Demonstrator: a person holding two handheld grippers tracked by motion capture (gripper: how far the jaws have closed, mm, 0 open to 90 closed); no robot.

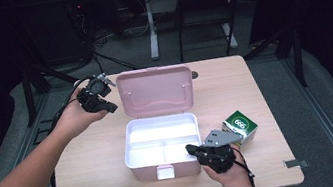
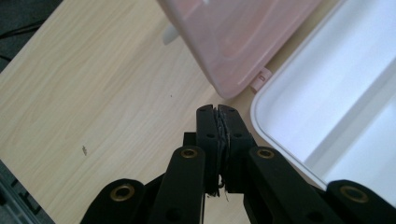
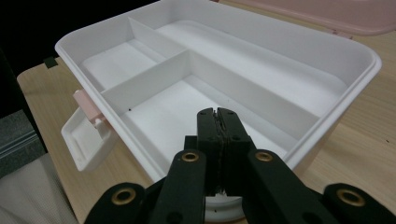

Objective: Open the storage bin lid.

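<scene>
Holding both tongs closed, gripping nothing. Left gripper [image 1: 112, 108] hovering just beside the left edge of the raised pink lid [image 1: 156, 91], jaws pressed together over bare wooden table [image 1: 89, 161]; in the left gripper view the same left gripper [image 2: 218, 110] pointing at the lid's [image 2: 233, 42] lower corner, with the white rim of the open storage box [image 2: 327, 98] lying just to the right of the jaw tips. Right gripper [image 1: 189, 148] resting at the box's [image 1: 163, 149] front right corner, jaws shut and reaching over the rim; in the right gripper view the right gripper [image 3: 217, 112] hanging above the nearest white compartment of the box [image 3: 299, 88], dividers running just ahead of the tips, pink latch [image 3: 88, 105] off to the left. Green carton [image 1: 240, 126] sitting on the table just behind and to the right of the right gripper, apart from the box.
</scene>
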